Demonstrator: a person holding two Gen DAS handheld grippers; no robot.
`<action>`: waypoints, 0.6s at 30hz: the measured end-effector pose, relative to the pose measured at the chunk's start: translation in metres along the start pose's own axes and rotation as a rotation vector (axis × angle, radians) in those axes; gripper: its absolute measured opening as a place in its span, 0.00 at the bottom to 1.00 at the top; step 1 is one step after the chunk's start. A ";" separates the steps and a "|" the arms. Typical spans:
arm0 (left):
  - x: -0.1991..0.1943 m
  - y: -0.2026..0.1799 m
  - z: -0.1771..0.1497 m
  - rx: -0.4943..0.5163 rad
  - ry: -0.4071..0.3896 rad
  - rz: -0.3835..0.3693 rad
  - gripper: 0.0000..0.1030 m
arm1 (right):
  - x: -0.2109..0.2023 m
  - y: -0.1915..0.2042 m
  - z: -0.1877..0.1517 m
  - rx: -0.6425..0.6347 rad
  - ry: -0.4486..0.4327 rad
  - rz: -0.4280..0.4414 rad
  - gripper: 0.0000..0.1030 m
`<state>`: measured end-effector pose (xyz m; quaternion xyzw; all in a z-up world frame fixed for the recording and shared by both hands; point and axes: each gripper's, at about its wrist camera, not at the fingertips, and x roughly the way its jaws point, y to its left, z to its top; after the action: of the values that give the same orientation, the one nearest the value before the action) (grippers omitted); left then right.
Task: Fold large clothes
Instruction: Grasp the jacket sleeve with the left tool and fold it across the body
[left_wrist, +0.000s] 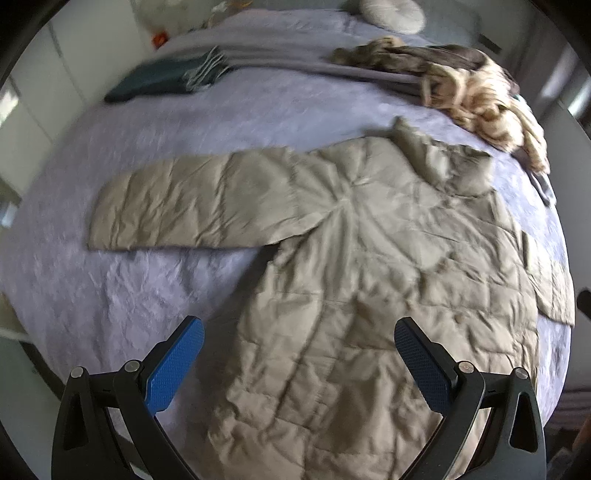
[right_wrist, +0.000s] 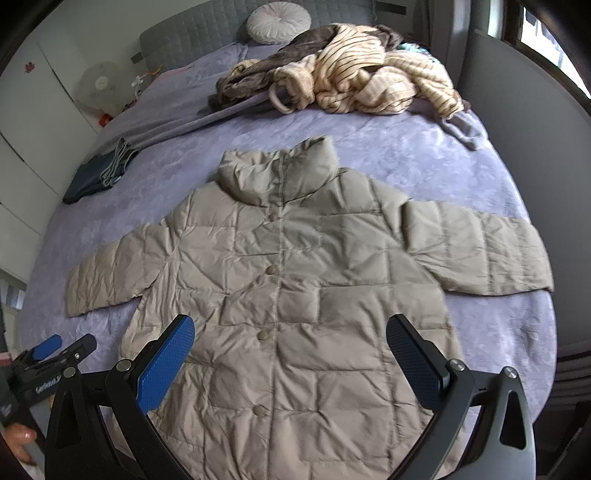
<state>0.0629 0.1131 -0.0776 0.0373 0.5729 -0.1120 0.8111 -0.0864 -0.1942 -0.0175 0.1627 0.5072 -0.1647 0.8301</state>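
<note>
Nearest the cameras, both tongs are hanging with their jaws spread wide and gripping nothing: the left gripper (left_wrist: 299, 328) is hovering over the lower left part of the quilted jacket (right_wrist: 295, 295), and the right gripper (right_wrist: 290, 326) is hovering over its lower front, roughly on the button line. In the right wrist view the left gripper is also showing at the bed's near left edge.

The jacket is lying flat on the lavender bedspread (right_wrist: 406, 147), front up and buttoned, collar pointing away, with both sleeves stretched straight out to the sides. No fold is showing in it yet, so the work appears to be sitting at the spread-and-smoothed stage, with sleeves and body all still to be folded.

Farther back, a dark folded garment (right_wrist: 96, 173) is resting near the left edge, seemingly finished. Beyond that, a heap of striped and dark clothes (right_wrist: 351, 81) is waiting unfolded near the round cushion (right_wrist: 279, 20).
</note>
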 end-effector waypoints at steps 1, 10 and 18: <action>0.007 0.011 0.003 -0.022 -0.002 -0.003 1.00 | 0.006 0.006 -0.002 -0.002 0.008 0.012 1.00; 0.102 0.112 0.027 -0.300 0.035 -0.157 1.00 | 0.105 0.068 -0.033 -0.058 0.242 0.121 1.00; 0.182 0.182 0.053 -0.523 0.024 -0.299 1.00 | 0.153 0.099 -0.034 -0.087 0.284 0.149 1.00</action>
<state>0.2105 0.2552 -0.2432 -0.2563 0.5911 -0.0783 0.7608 -0.0038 -0.1071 -0.1591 0.1853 0.6128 -0.0557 0.7661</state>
